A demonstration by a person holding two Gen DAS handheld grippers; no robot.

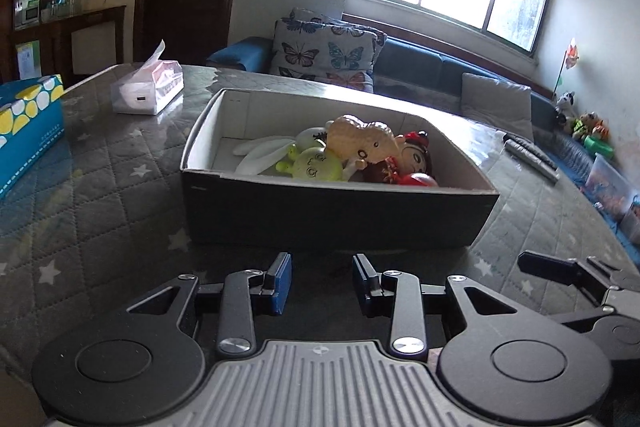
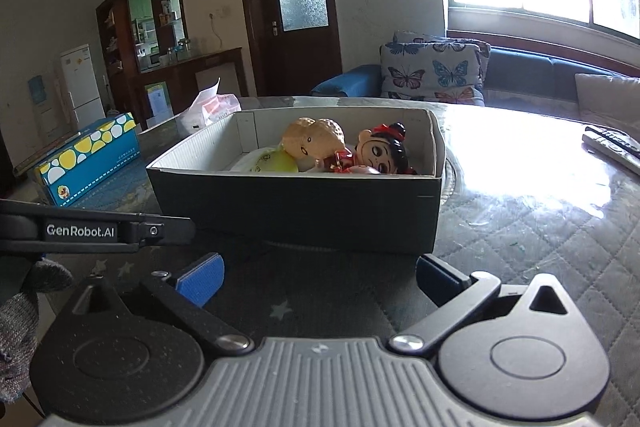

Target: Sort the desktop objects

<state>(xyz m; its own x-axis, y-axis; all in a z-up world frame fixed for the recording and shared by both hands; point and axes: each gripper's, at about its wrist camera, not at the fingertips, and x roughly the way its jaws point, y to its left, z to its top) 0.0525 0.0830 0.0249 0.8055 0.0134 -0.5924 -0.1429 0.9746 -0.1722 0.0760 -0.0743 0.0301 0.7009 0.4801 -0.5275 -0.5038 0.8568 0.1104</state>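
Quilted table (image 1: 100, 187): left gripper (image 1: 322, 281) narrow, right gripper (image 2: 320, 279) wide; both empty, facing box (image 2: 300, 215).

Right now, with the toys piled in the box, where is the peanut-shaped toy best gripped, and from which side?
Grip the peanut-shaped toy across its narrower waist, coming from above. It lies on top of the green toy and the red-dressed doll, so its upper surface is free, while the box walls block a level approach.
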